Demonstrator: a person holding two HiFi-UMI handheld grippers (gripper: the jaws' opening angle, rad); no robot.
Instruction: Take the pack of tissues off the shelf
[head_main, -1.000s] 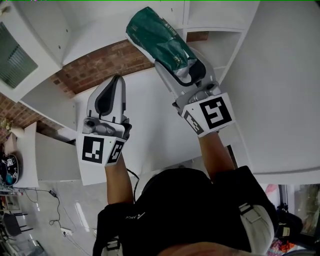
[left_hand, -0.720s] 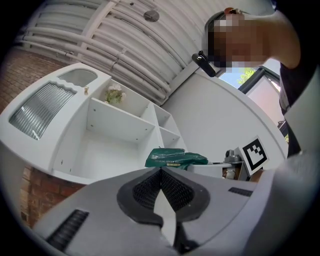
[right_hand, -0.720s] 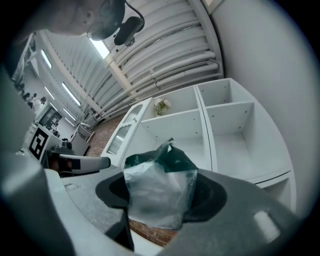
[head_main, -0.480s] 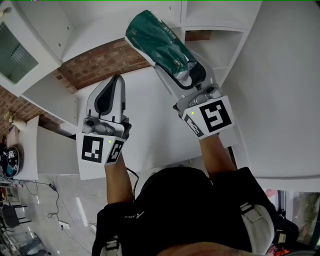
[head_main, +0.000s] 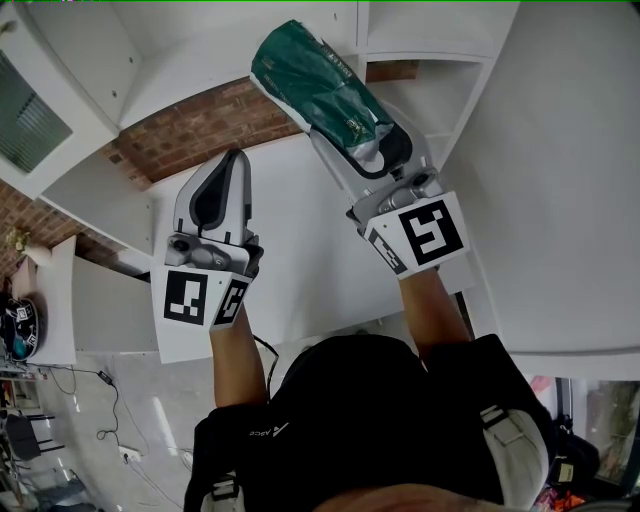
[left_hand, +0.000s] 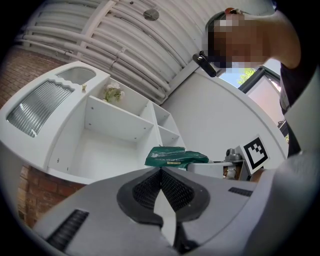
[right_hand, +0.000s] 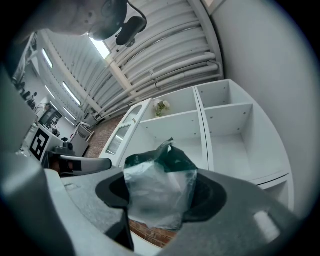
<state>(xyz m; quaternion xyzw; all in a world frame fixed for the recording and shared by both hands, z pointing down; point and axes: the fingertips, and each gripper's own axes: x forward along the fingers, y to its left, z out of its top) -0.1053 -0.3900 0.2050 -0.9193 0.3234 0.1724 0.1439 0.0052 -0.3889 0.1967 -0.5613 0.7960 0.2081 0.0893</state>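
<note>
The pack of tissues (head_main: 315, 85) is a dark green plastic pack with a clear end. My right gripper (head_main: 372, 150) is shut on that clear end and holds the pack up in the air in front of the white shelf unit (head_main: 430, 90). In the right gripper view the pack (right_hand: 157, 187) fills the space between the jaws and stands clear of the shelf boards (right_hand: 220, 130). My left gripper (head_main: 232, 162) hangs to the left, shut with nothing in it. Its view shows the pads (left_hand: 150, 187) meeting at the tips, with the pack (left_hand: 175, 156) beyond them.
The shelf unit (left_hand: 115, 135) has several open white compartments, and a small plant (left_hand: 113, 93) stands on its top. A brick wall (head_main: 200, 125) runs behind the unit. Pipes and corrugated roofing (right_hand: 165, 60) are overhead. A person's dark sleeves reach up to both grippers.
My right gripper and the pack have drifted very slightly to the left. The left gripper has stayed where it was.
</note>
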